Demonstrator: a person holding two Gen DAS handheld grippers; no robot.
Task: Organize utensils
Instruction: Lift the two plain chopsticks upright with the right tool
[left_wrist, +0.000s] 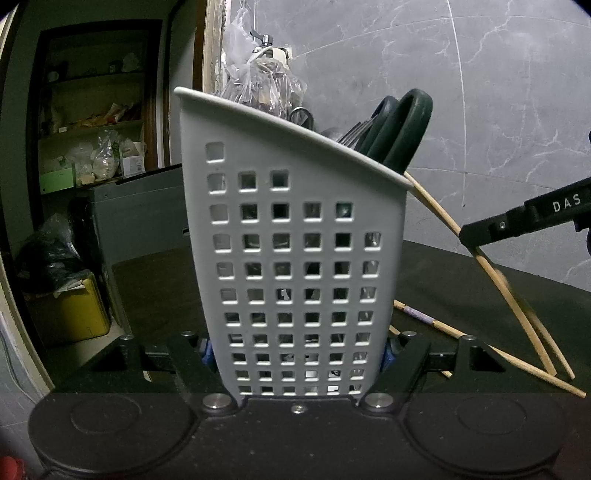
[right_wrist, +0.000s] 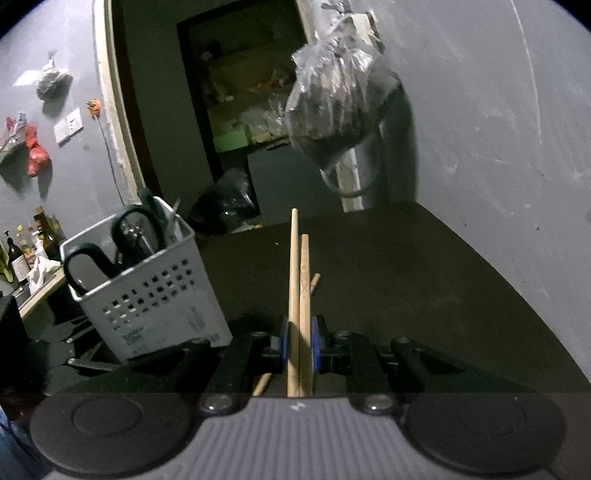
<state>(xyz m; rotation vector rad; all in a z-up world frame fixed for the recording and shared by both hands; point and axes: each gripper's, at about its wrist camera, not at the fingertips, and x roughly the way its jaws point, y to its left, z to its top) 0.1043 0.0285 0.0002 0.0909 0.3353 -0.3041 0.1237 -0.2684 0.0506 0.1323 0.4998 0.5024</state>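
Note:
A white perforated utensil caddy (left_wrist: 295, 258) stands on the dark table, and my left gripper (left_wrist: 297, 354) is shut on its lower sides. Dark-handled scissors (left_wrist: 402, 129) and metal utensils stick out of its top. It also shows in the right wrist view (right_wrist: 147, 291) at the left. My right gripper (right_wrist: 300, 343) is shut on two wooden chopsticks (right_wrist: 299, 280) that point forward. In the left wrist view the right gripper's finger (left_wrist: 517, 221) holds those chopsticks (left_wrist: 491, 277) to the right of the caddy, their upper end at its rim.
More chopsticks (left_wrist: 424, 317) lie on the dark table (right_wrist: 406, 277) behind the caddy. A clear plastic bag (right_wrist: 332, 99) hangs at the grey marble wall. A doorway with cluttered shelves (left_wrist: 92, 122) lies beyond the table's far edge. Bottles (right_wrist: 22, 251) stand far left.

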